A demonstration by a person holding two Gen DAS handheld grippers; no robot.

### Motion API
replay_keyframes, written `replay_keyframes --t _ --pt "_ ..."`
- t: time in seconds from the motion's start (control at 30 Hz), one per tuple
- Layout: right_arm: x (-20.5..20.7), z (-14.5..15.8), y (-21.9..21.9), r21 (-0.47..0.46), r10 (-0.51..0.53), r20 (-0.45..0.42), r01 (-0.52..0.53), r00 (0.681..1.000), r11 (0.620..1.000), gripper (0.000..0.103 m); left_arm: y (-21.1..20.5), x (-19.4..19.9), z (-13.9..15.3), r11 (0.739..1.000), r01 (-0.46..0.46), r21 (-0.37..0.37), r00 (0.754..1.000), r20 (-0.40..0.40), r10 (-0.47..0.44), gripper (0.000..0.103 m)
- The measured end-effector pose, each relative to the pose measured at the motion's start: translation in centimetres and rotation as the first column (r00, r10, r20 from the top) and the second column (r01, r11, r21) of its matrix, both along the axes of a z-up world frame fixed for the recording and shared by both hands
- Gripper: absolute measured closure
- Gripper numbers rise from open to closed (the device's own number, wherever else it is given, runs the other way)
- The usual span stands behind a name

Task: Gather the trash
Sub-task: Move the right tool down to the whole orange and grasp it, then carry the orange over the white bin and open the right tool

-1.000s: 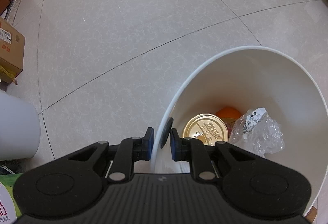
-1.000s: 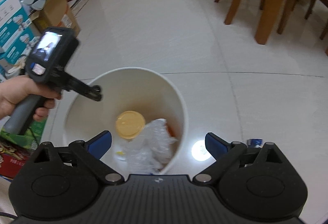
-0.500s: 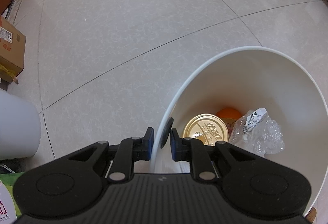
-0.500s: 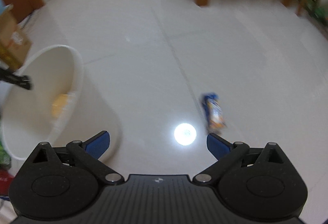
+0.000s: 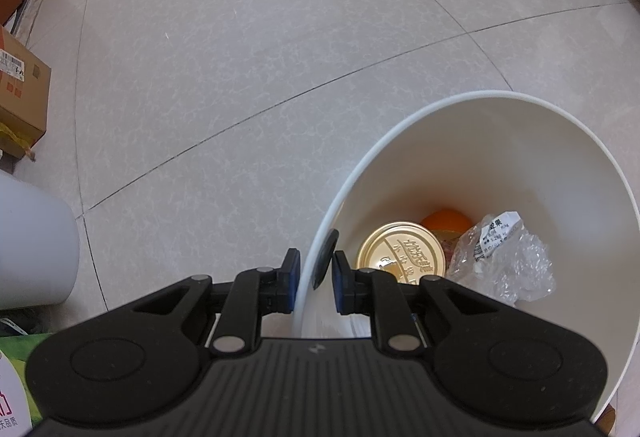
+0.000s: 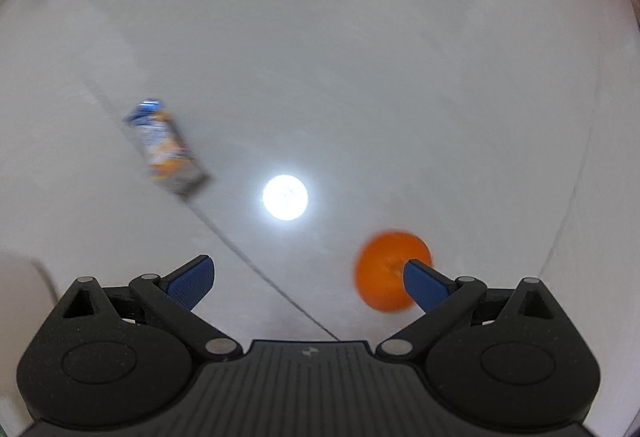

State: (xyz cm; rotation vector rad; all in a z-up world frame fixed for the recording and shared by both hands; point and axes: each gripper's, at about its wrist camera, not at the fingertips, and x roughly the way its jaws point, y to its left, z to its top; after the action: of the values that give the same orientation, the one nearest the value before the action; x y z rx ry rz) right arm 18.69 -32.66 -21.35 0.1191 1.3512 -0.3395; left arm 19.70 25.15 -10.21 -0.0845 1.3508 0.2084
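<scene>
White plastic forms the bin (image 5: 520,165), and we see it only in the left wrist view. Inside it, from left to right, lie a gold lid (image 5: 401,256) with printed characters, an orange fruit (image 5: 445,220) behind it, and a crumpled clear plastic bag (image 5: 508,261) with a label. Our left gripper (image 5: 313,276) is pinched on the bin's near rim, one blue pad outside the wall and one inside. To the left of the bin on the tiled floor (image 5: 240,77) stand a cardboard box (image 5: 22,97) and a white rounded container (image 5: 32,249).

The right wrist view, blurred, shows none of that. Our right gripper (image 6: 308,279) points down at the floor, spread wide and holding nothing. To its left lies a blue and orange wrapper (image 6: 166,149); an orange (image 6: 390,271) sits just behind its right finger.
</scene>
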Motion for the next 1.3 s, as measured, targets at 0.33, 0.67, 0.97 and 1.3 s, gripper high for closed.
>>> replay_keyframes --t 0.33,0.67,0.97,1.3 --pt "-0.9 -5.2 -3.8 -0.032 -0.161 -0.005 0.161 0.987 0.986 0.002 0.2 0.0 0.0 1.000 -0.006 -0.008 1.000 -0.001 0.006 0.088" --pt "-1.3 -8.3 -6.3 -0.037 -0.277 -0.008 0.276 0.961 0.960 0.010 0.3 0.1 0.1 1.000 -0.012 -0.009 1.000 -0.003 0.012 0.088" --pt "-0.7 -9.2 -6.6 -0.046 -0.297 -0.006 0.296 0.955 0.954 0.018 0.3 0.1 0.1 1.000 -0.010 -0.009 1.000 -0.004 0.010 0.088" --pt "-0.1 -10.3 -5.9 -0.093 -0.278 -0.035 0.274 0.960 0.957 0.022 0.3 0.2 0.1 1.000 -0.011 -0.009 1.000 -0.004 0.011 0.088"
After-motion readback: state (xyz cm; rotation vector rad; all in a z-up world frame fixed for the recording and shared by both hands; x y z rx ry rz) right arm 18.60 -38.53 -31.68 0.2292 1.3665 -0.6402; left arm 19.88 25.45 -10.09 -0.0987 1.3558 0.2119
